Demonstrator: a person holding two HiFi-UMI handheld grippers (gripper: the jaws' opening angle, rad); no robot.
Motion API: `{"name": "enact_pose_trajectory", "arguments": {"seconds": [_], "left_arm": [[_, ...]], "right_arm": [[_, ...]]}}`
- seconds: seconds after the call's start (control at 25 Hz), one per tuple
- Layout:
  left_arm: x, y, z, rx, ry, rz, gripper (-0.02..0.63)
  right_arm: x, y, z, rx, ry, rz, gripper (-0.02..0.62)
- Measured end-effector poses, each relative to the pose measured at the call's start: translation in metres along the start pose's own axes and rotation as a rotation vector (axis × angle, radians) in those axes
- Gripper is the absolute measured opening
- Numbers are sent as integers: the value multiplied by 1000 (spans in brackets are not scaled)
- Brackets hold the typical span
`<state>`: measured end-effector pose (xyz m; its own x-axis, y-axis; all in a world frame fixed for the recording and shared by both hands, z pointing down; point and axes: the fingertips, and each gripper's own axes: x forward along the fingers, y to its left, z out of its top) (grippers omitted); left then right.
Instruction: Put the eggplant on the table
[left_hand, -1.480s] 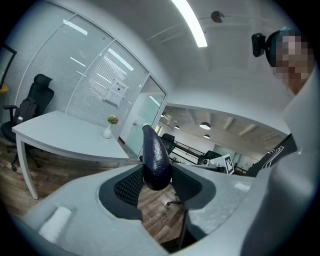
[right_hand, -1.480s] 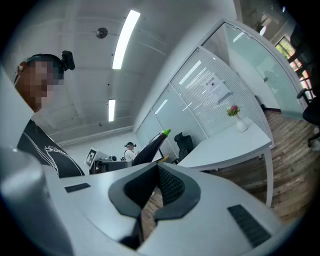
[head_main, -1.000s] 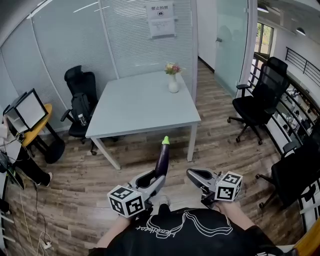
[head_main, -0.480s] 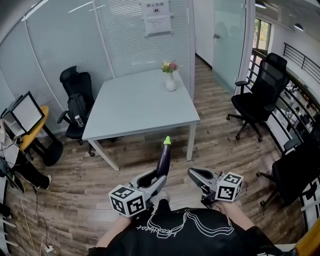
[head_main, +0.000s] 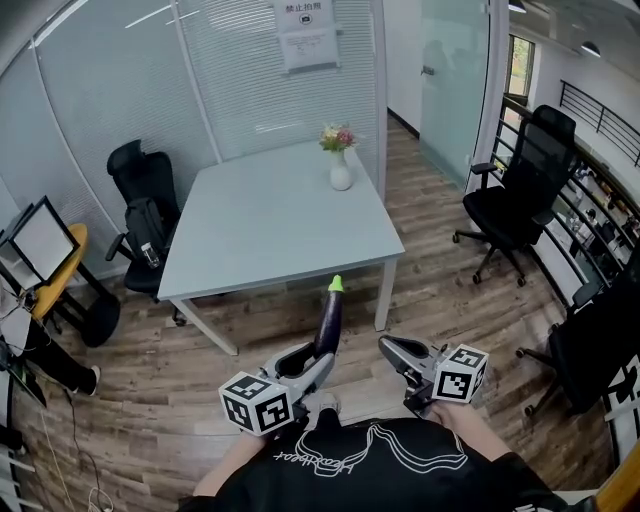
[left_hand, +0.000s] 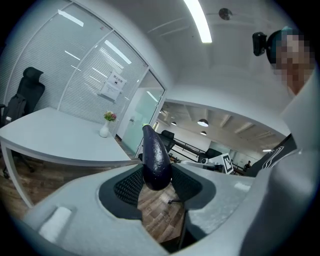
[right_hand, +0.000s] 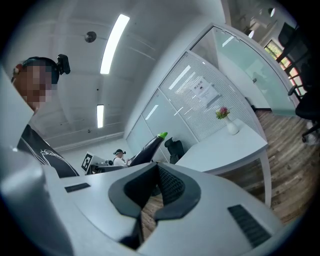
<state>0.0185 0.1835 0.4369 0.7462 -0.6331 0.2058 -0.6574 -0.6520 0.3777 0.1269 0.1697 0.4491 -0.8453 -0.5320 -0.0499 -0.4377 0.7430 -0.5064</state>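
left gripper (head_main: 312, 362): fingers pinch upright eggplant (head_main: 328, 315) | right gripper (head_main: 393, 350): level, fingers pressed together | both short of bench (head_main: 270, 220)

1. The eggplant (head_main: 327, 318) is coloured a dark, glossy purple and is capped by a bright green tip.
2. The left tongs (head_main: 318, 354) and right tongs (head_main: 390, 347) are finished in pale grey and lined with black ribbed pads (left_hand: 129, 187).
3. Their cubes (head_main: 256, 402) are printed with black-and-white square markers.
4. The counter (head_main: 260, 230) is coloured a plain pale blue-grey.
5. The vase (head_main: 341, 177) is white, and pink and green are seen in its flowers (head_main: 337, 137).
6. The floor (head_main: 450, 300) is patterned in brown wood-grain planks.
7. The office chair (head_main: 520, 190) is black.
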Motion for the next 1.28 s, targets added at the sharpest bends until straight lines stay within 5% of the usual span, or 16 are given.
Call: {"name": "enact_pose_trajectory", "arguments": {"seconds": [0.88, 1.28], "left_arm": [[72, 247, 137, -11, -15, -20, 186], [109, 308, 138, -60, 17, -35, 186]], "right_arm": [[236, -131, 81, -1, 3, -27, 6], [270, -183, 74, 32, 36, -95, 6]]}}
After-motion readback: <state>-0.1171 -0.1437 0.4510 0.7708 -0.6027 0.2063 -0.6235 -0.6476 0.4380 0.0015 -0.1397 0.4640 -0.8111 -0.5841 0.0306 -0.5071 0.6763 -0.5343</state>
